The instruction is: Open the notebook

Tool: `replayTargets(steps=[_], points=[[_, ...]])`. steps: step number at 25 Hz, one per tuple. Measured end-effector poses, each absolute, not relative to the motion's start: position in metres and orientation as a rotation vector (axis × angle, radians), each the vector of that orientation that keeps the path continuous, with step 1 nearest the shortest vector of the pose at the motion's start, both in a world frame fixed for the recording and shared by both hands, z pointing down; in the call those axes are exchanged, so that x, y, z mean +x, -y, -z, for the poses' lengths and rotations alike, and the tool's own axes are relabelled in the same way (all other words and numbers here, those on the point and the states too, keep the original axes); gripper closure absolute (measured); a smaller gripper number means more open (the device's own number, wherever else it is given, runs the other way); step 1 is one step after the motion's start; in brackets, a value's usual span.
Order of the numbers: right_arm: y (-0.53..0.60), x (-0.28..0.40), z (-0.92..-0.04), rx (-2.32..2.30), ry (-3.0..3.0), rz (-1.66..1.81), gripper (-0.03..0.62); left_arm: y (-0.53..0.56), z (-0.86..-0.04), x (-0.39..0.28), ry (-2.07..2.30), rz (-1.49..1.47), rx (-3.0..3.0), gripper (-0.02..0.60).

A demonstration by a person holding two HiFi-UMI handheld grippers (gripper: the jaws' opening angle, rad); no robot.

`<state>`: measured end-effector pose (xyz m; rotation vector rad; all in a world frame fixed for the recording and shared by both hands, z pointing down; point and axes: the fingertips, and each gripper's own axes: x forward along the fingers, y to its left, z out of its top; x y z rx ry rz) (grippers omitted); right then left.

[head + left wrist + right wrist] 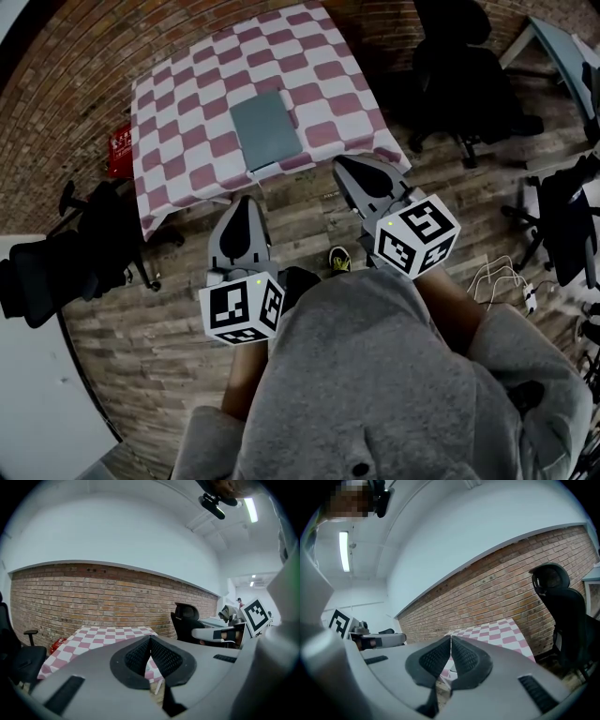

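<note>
Left gripper (246, 202) and right gripper (343, 167) were pinched closed, empty, near the desk (178, 112) edge. Closed tips risked shoving the notebook (266, 128), not lifting its cover.

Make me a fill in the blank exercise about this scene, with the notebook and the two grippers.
1. The grey notebook lies ____ on the cloth.
2. The cloth is checked in white and ____.
3. The left gripper and the right gripper are both ____, with nothing held.
4. The wall beyond the cloth is built of ____.
Missing words: closed; pink; shut; brick.
</note>
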<state>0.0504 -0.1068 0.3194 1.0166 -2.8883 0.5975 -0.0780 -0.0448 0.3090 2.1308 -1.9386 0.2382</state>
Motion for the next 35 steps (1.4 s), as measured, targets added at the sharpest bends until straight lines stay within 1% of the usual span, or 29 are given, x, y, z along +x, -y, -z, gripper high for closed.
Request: replayTargets(steps=[21,27,35], points=[[0.109,0.051,-0.322,1.045,2.891,-0.627,0.568,0.049,-0.309,-0.071,1.895,-0.253,2.168,0.574],[0.120,0.041,-0.328,1.046,2.869,-0.627,0.568,0.062,-0.312,-0.082,1.882,-0.242,2.172,0.574],[0.149,0.012,-0.336,1.056,2.829,-0.628,0.568,0.091,-0.323,-0.115,1.859,-0.235,2.153,0.575]])
